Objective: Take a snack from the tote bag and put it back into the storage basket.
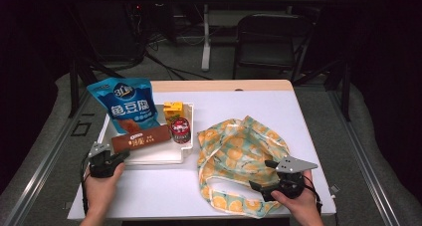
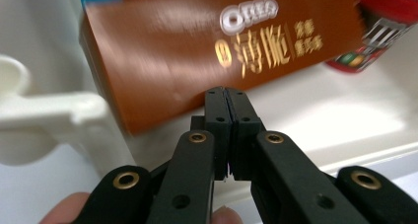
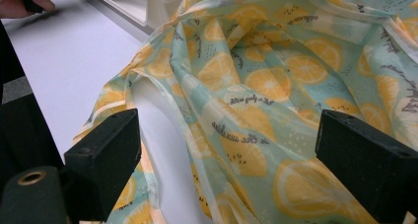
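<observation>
A brown Oreo box (image 1: 141, 139) (image 2: 222, 46) lies across the front of a white tray (image 1: 154, 158). My left gripper (image 1: 121, 156) (image 2: 227, 93) is shut with nothing between its jaws, its tips just short of the box's near left end. A lemon-print cloth bag (image 1: 239, 156) (image 3: 256, 86) lies crumpled on the table at the right. My right gripper (image 1: 262, 175) (image 3: 226, 150) stands open at the bag's near edge, and the fabric lies between and beyond its fingers without being pinched.
In the tray also stand a blue snack bag (image 1: 127, 104), a small yellow carton (image 1: 173, 109) and a red can (image 1: 180, 130) (image 2: 384, 26). The tray's white rim (image 2: 54, 115) is at my left gripper's left. A dark chair (image 1: 271, 37) stands beyond the table.
</observation>
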{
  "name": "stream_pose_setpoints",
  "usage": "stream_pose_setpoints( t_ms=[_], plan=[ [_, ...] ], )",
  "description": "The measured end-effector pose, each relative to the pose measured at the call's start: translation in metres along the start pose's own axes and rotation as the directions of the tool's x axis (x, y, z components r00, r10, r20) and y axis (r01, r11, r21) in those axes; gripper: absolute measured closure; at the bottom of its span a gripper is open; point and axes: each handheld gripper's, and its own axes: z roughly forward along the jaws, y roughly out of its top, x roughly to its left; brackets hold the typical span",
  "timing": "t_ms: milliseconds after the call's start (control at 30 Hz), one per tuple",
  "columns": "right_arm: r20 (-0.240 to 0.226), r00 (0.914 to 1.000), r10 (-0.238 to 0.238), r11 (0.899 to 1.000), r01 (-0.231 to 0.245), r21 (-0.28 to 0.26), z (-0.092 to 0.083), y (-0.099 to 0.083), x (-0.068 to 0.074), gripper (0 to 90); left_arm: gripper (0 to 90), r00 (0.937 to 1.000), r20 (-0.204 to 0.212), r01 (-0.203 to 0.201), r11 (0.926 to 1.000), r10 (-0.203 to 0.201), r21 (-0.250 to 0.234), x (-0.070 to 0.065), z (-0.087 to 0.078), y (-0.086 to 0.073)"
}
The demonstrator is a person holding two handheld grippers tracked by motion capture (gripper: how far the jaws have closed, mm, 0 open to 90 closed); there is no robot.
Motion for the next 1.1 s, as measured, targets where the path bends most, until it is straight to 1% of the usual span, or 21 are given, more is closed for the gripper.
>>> stream_pose_setpoints(
  t_ms=[33, 67, 100, 133, 200, 233, 333, 400, 467, 567, 600, 633, 700, 733, 800, 867, 900, 933, 967, 1033, 1100],
  plan=[
    [0.001, 1.0000, 0.001, 1.000, -0.001, 0.002, 0.000, 0.000, -0.001, 9.9, 89.2, 1.0000, 0.000, 0.008, 0.9999, -0.008, 0.010, 0.000, 0.000, 0.000],
    [0.000, 1.0000, 0.004, 1.000, -0.004, 0.001, 0.000, -0.001, -0.001, 10.1, 88.8, 0.9997, 0.012, 0.019, 0.9998, -0.019, 0.002, 0.000, 0.000, -0.001],
    [0.000, 1.0000, 0.004, 1.000, -0.004, 0.003, 0.000, -0.001, -0.002, 10.2, 88.4, 0.9994, 0.029, 0.021, 0.9997, -0.020, -0.012, -0.001, -0.001, -0.001],
    [0.002, 1.0000, 0.006, 1.000, -0.006, 0.003, 0.000, -0.001, -0.002, 10.3, 87.9, 0.9991, 0.041, 0.009, 0.9998, -0.008, -0.018, -0.004, -0.003, -0.001],
    [0.000, 1.0000, 0.006, 1.000, -0.006, -0.001, 0.000, -0.001, -0.001, 10.3, 87.6, 0.9986, 0.049, -0.021, 0.9993, 0.022, -0.033, -0.010, -0.004, 0.004],
    [0.001, 1.0000, 0.006, 1.000, -0.006, 0.000, 0.000, -0.001, -0.001, 10.3, 87.6, 0.9986, 0.047, -0.023, 0.9992, 0.024, -0.033, -0.012, -0.004, 0.006],
    [0.003, 1.0000, 0.004, 1.000, -0.004, 0.004, 0.001, -0.001, -0.001, 10.3, 88.5, 0.9996, 0.029, -0.003, 0.9982, 0.004, -0.060, -0.013, 0.001, 0.013],
    [0.004, 1.0000, 0.007, 1.000, -0.007, -0.001, 0.001, -0.001, 0.000, 10.3, 89.0, 0.9999, 0.016, 0.004, 0.9978, -0.003, -0.067, -0.013, 0.005, 0.016],
    [0.003, 1.0000, 0.007, 1.000, -0.007, -0.003, 0.000, -0.001, 0.000, 10.3, 89.3, 0.9998, 0.020, 0.010, 0.9985, -0.009, -0.053, -0.013, 0.009, 0.017],
    [0.004, 1.0000, 0.009, 1.000, -0.009, 0.000, 0.000, -0.002, -0.002, 10.5, 89.8, 0.9994, 0.025, 0.025, 0.9987, -0.023, -0.046, -0.013, 0.009, 0.017],
    [0.004, 1.0000, 0.009, 1.000, -0.009, 0.001, 0.000, -0.003, -0.002, 10.6, 89.9, 0.9990, 0.034, 0.030, 0.9987, -0.028, -0.041, -0.013, 0.009, 0.017],
    [0.004, 0.9999, 0.009, 1.000, -0.009, 0.004, 0.000, -0.003, -0.003, 10.6, 89.9, 0.9988, 0.037, 0.035, 0.9990, -0.034, -0.027, -0.013, 0.009, 0.015],
    [0.001, 0.9999, 0.010, 1.000, -0.010, 0.000, 0.000, -0.003, -0.002, 10.6, 89.9, 0.9989, 0.037, 0.030, 0.9995, -0.030, 0.006, -0.015, 0.012, 0.009],
    [0.001, 1.0000, 0.007, 1.000, -0.007, 0.001, 0.000, -0.002, -0.002, 10.7, 90.0, 0.9987, 0.041, 0.030, 0.9995, -0.030, 0.014, -0.015, 0.014, 0.006],
    [0.001, 1.0000, 0.006, 1.000, -0.006, -0.001, 0.001, -0.002, -0.001, 10.7, 89.9, 0.9986, 0.040, 0.034, 0.9994, -0.034, 0.010, -0.015, 0.016, 0.003],
    [0.001, 1.0000, 0.004, 1.000, -0.004, 0.004, 0.000, -0.002, -0.001, 10.7, 89.9, 0.9983, 0.039, 0.043, 0.9990, -0.043, 0.010, -0.016, 0.017, 0.003],
    [0.001, 1.0000, 0.004, 1.000, -0.004, 0.005, 0.001, -0.001, -0.001, 10.8, 89.9, 0.9984, 0.038, 0.041, 0.9990, -0.041, 0.019, -0.016, 0.016, 0.004],
    [0.004, 1.0000, 0.007, 1.000, -0.007, 0.002, 0.001, -0.002, 0.000, 10.8, 89.8, 0.9981, 0.045, 0.043, 0.9990, -0.043, 0.015, -0.017, 0.015, 0.004],
    [0.004, 1.0000, 0.007, 1.000, -0.007, 0.001, 0.001, -0.002, 0.000, 10.7, 89.7, 0.9978, 0.052, 0.040, 0.9992, -0.040, 0.008, -0.019, 0.013, 0.005],
    [0.003, 1.0000, 0.006, 1.000, -0.006, 0.000, 0.001, -0.002, 0.000, 10.8, 89.4, 0.9981, 0.057, 0.024, 0.9994, -0.023, -0.023, -0.023, 0.010, 0.007],
    [0.004, 1.0000, 0.008, 1.000, -0.008, 0.003, 0.001, -0.002, -0.001, 10.8, 89.5, 0.9974, 0.069, 0.021, 0.9995, -0.019, -0.023, -0.025, 0.010, 0.011]
  ],
)
